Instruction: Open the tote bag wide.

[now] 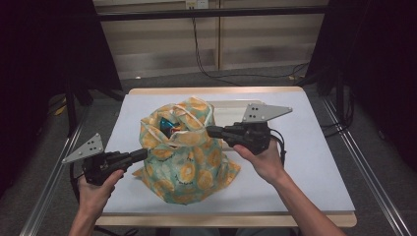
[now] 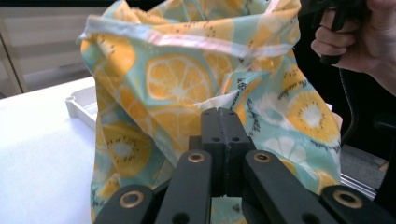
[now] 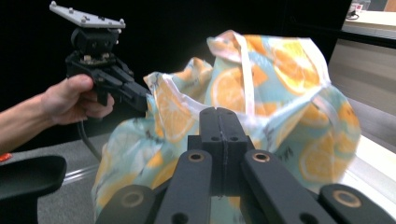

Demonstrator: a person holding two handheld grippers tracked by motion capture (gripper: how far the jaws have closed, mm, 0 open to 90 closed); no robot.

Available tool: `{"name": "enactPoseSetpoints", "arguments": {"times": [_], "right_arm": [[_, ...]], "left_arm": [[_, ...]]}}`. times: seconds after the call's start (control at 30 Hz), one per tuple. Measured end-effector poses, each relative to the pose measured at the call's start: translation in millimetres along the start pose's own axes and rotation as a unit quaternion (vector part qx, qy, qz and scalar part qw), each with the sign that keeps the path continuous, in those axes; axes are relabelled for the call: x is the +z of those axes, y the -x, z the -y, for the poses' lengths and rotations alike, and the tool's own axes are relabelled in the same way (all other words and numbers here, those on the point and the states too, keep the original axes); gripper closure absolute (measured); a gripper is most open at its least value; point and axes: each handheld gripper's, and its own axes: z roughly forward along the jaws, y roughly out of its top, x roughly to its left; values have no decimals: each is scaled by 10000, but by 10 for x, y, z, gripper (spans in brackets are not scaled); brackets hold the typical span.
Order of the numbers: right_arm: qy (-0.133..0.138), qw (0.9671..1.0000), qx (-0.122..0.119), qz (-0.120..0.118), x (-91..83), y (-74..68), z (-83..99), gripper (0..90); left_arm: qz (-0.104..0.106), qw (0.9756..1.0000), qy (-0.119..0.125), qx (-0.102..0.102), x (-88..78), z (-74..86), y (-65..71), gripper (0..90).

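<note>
Both my grippers, left gripper (image 1: 142,155) and right gripper (image 1: 210,131), were clamped shut on the fruit-print bag (image 1: 189,162); a white tray (image 2: 84,109) lay behind on the bench (image 1: 295,167).

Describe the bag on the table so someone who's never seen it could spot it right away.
On the white table, look at the middle, between the left gripper and the right gripper. The bag is soft teal cloth printed with orange slices, its top open. Behind it lies a plain white tray; only the bag is patterned.

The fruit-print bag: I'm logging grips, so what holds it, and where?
Both grippers pinch the bag: left gripper on its left side fabric, right gripper on cloth near the open top's right edge.
</note>
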Motion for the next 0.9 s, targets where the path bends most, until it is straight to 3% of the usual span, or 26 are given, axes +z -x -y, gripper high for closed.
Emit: {"name": "enactPoseSetpoints", "arguments": {"times": [0.13,0.3,0.33,0.37,0.43,0.47,0.57,0.63,0.9], "right_arm": [[-73,10000,-14,45,-148,-49,61,900],[-91,9999,16,140,-245,-33,85,898],[-62,9998,62,154,-246,4,74,829],[-56,9997,111,191,-235,38,62,761],[-86,9995,128,264,-200,93,37,738],[-104,9995,142,275,-142,151,-7,675],[-62,9995,118,301,-65,201,-90,621],[-45,9994,69,350,1,239,-161,601],[-81,9991,50,404,255,373,-448,501]], "left_arm": [[-37,10000,-44,-64,-17,34,-15,900],[64,9999,-39,-114,-3,42,-30,900],[28,9999,-64,-118,-1,34,-23,900],[44,10000,-38,-81,0,24,-25,900],[122,9999,62,-94,5,-8,-23,900],[116,9999,86,-74,2,-32,-26,900],[70,9997,234,11,-13,-118,-41,876],[64,9993,373,-52,-26,-154,-67,847],[-30,9985,535,-58,-58,-251,-202,807]]}}
